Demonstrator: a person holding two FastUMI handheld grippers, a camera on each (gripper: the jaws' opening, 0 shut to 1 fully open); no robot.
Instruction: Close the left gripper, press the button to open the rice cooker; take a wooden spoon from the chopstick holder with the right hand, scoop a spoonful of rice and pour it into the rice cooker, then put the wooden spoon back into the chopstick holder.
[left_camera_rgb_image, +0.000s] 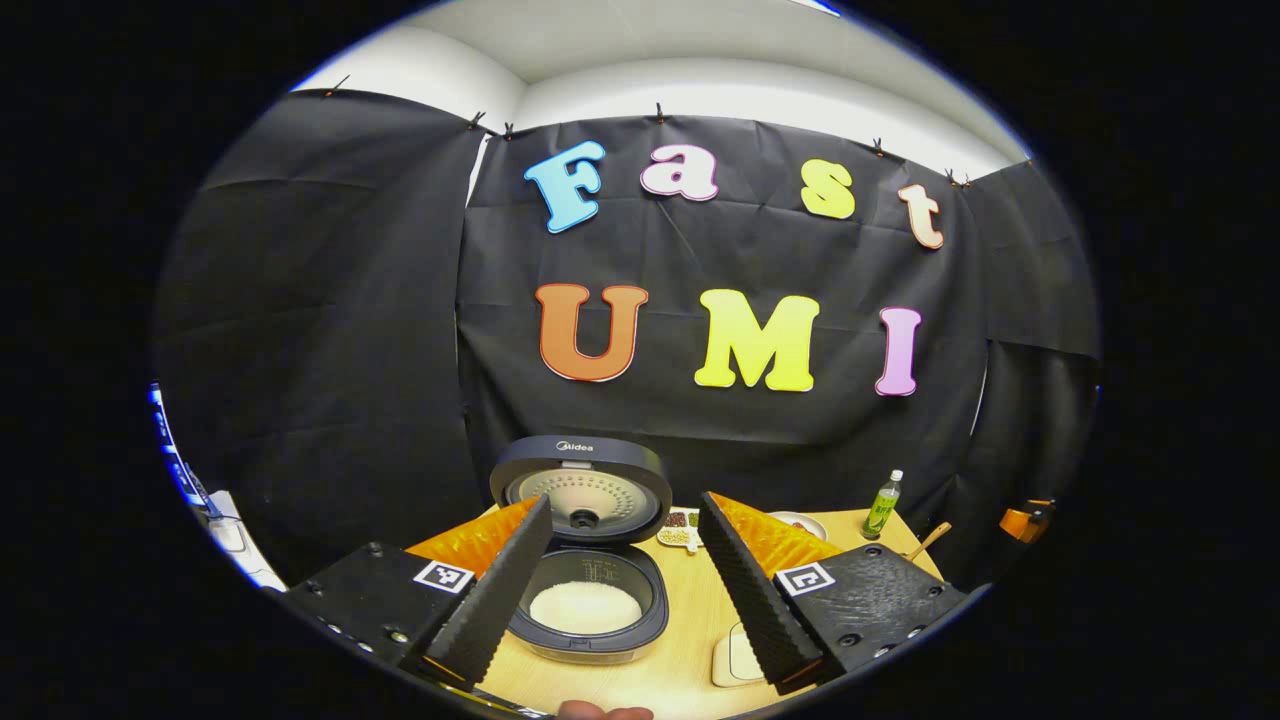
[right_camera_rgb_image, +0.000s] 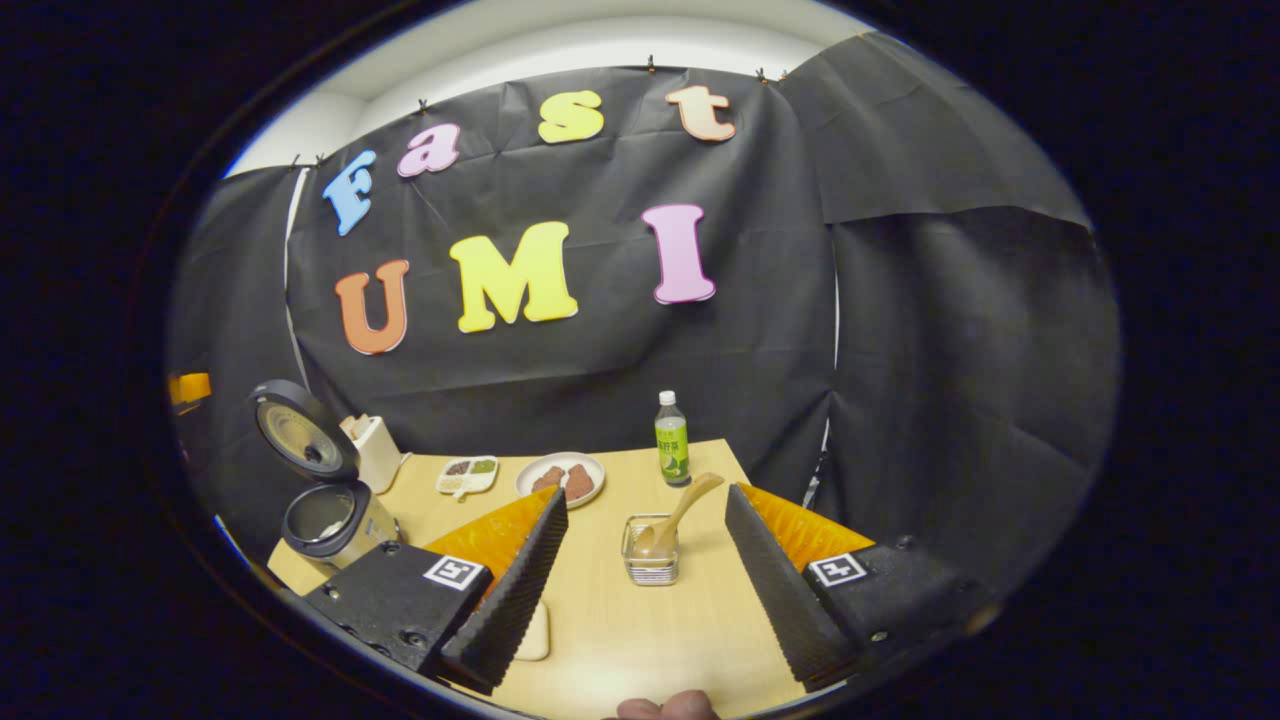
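**Rice cooker standing open, wooden spoon sitting in its holder, both claws spread and empty**

In the left gripper view, the left claw (left_camera_rgb_image: 625, 590) is hovering above the bench (left_camera_rgb_image: 690, 640) with its two fingers spread wide apart and gripping nothing. Between them the rice cooker (left_camera_rgb_image: 585, 600) is sitting with its lid (left_camera_rgb_image: 582, 490) tipped up and back, the inner pot showing a layer of white rice (left_camera_rgb_image: 585, 606). Beyond the cooker a small divided dish (left_camera_rgb_image: 679, 530) is lying on the bench, with a white plate (left_camera_rgb_image: 805, 522) just beside it and a green bottle (left_camera_rgb_image: 882, 505) standing upright near the far right corner. A pale rectangular tray (left_camera_rgb_image: 735, 658) is lying beside the right finger.

In the right gripper view, the right claw (right_camera_rgb_image: 645, 580) is likewise holding its fingers wide open with nothing between them. Ahead of it, the chopstick holder (right_camera_rgb_image: 650, 552) is standing on the bench (right_camera_rgb_image: 640, 640) between the two fingers, and the wooden spoon (right_camera_rgb_image: 680, 515) is resting in it, bowl down and handle leaning up to the right. The green bottle (right_camera_rgb_image: 672, 440) is standing behind the holder, the plate (right_camera_rgb_image: 562, 478) and divided dish (right_camera_rgb_image: 467, 474) are lying to its left, and the open rice cooker (right_camera_rgb_image: 325, 515) is sitting at the bench's far left edge, well apart from the holder.
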